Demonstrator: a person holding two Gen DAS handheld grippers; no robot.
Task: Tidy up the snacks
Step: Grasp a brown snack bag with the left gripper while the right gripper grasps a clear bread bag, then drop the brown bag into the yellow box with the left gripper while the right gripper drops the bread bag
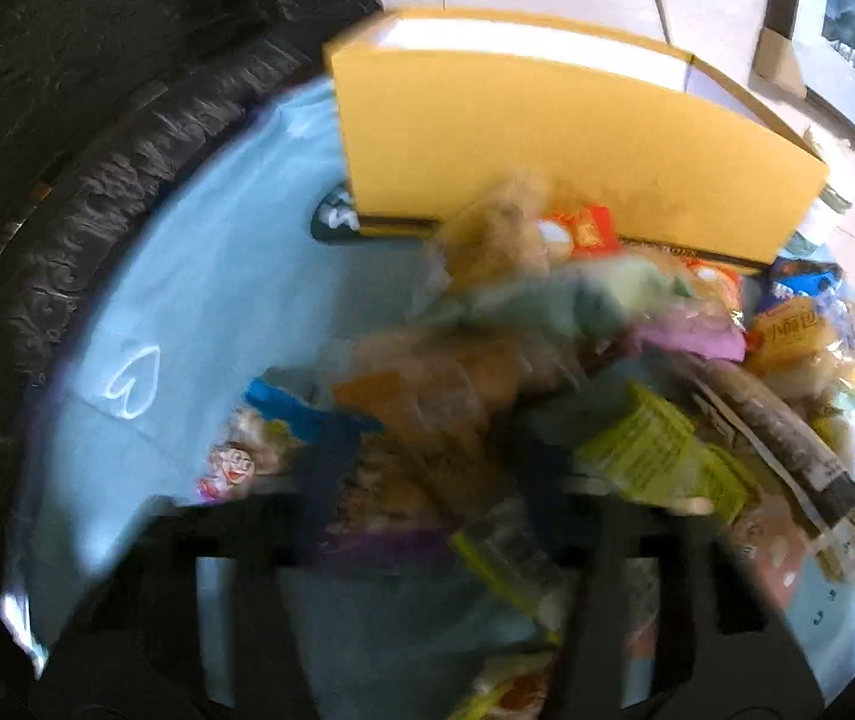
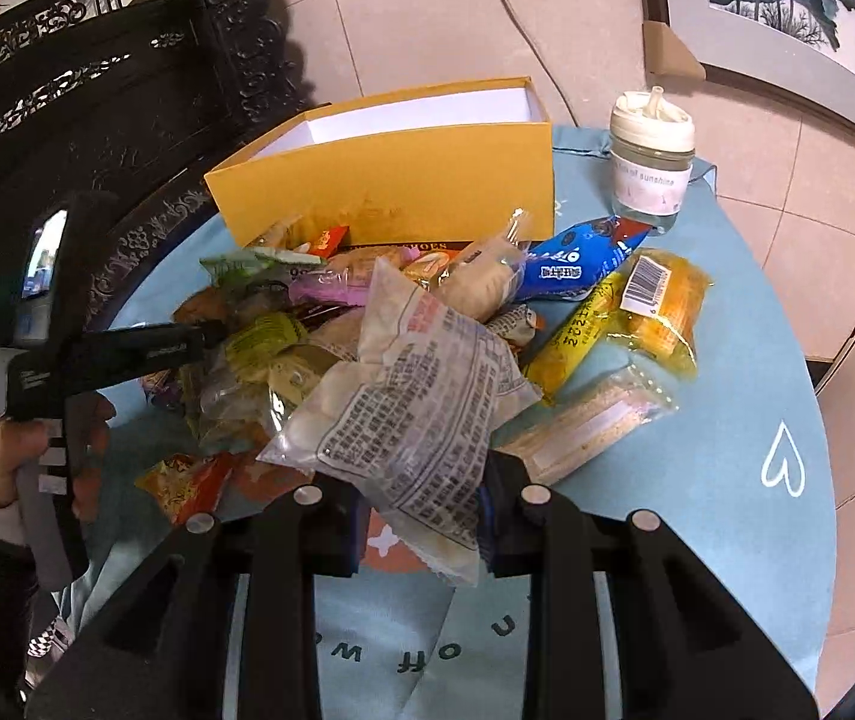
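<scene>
The right gripper point(image 2: 424, 531) pinches the soft, crinkly white snack bag point(image 2: 415, 402) by its sealed edge, a light, slippery hold, while the left gripper point(image 2: 217, 333) reaches into the snack pile point(image 2: 283, 348), jaw state unclear

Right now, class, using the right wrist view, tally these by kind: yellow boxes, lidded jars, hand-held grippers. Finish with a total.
Yellow boxes: 1
Lidded jars: 1
Hand-held grippers: 2 (left gripper, right gripper)
Total: 4

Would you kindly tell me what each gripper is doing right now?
Left gripper: reaching into the snack pile; grip cannot be told.
Right gripper: shut on the clear printed packet.
</scene>
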